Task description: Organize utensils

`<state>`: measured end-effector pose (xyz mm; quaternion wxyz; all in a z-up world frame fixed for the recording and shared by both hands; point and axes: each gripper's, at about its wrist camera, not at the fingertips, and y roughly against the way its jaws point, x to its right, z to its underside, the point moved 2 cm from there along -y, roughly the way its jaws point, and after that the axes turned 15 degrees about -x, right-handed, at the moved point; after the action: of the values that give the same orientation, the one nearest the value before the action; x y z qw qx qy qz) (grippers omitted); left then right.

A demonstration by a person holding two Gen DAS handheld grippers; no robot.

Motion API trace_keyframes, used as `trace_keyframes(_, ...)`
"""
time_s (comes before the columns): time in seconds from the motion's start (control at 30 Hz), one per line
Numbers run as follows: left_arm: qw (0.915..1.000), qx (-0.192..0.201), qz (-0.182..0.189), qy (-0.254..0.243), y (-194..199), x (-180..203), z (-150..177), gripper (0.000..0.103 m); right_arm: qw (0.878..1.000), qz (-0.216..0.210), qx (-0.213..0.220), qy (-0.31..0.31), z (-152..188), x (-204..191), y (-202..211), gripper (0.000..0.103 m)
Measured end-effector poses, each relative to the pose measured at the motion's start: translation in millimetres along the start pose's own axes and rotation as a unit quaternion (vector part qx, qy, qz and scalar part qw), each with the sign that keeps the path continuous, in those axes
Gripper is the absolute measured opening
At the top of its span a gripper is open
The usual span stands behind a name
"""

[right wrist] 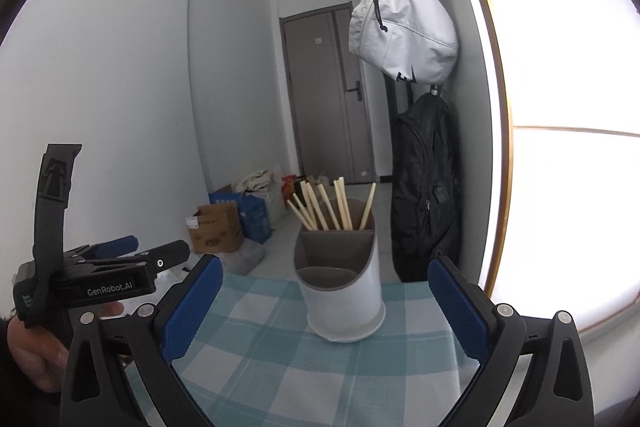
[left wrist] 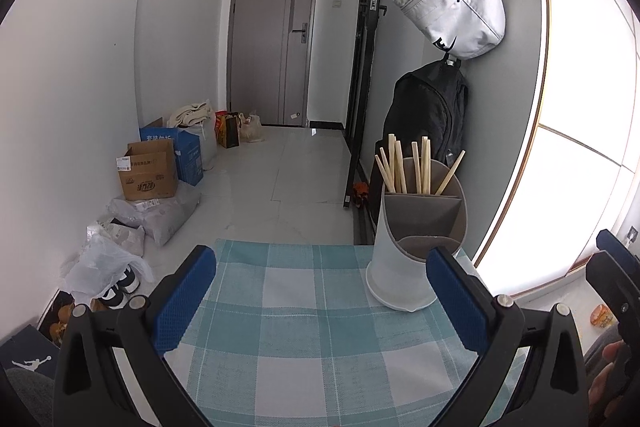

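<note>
Two grippers, both spread wide and holding nothing: left gripper (left wrist: 320, 291) at 6 o'clock over the checked tablecloth (left wrist: 304, 343), right gripper (right wrist: 326, 301) likewise. White utensil holder (left wrist: 404, 267) stands upright on the cloth at 3 o'clock of the left view; chopsticks (left wrist: 412, 169) sit in its rear compartment, front ones bare.
</note>
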<state>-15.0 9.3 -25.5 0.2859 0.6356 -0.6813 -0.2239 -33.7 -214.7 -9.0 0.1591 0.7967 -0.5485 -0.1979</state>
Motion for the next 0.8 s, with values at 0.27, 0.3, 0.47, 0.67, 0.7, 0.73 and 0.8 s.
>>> trace_keyframes(0.27,0.9999,-0.003,-0.009,0.003,-5.4,-0.2,-2.4,0.102,1.000,-0.011,-0.008,-0.016,0.1,4.7,-9.8,0.103)
trace_keyframes(0.3,0.9999,-0.005,-0.011,0.003,-7.1,-0.3,-2.7,0.102,1.000,-0.011,-0.009,-0.018,-0.3,5.3,-10.1,0.103)
trace_keyframes(0.47,0.9999,-0.008,-0.014,0.003,-8.1,0.3,-1.9,0.102,1.000,-0.012,-0.009,-0.015,-0.1,4.5,-9.5,0.103)
trace_keyframes(0.67,0.9998,-0.008,-0.016,0.002,-5.3,0.6,-1.2,0.102,1.000,-0.013,-0.011,-0.002,1.8,-0.7,-9.7,0.103)
trace_keyframes(0.7,0.9999,-0.008,-0.015,0.002,-5.0,0.5,-1.1,0.102,1.000,-0.013,-0.010,0.000,2.0,-1.6,-9.4,0.103)
trace_keyframes(0.73,0.9998,-0.009,-0.015,0.003,-6.0,0.7,-1.5,0.102,1.000,-0.013,-0.010,0.002,2.1,-2.1,-10.0,0.103)
trace_keyframes(0.8,0.9998,-0.007,-0.019,0.005,-5.6,-0.2,-1.6,0.102,1.000,-0.013,-0.010,0.006,2.6,-3.7,-9.9,0.103)
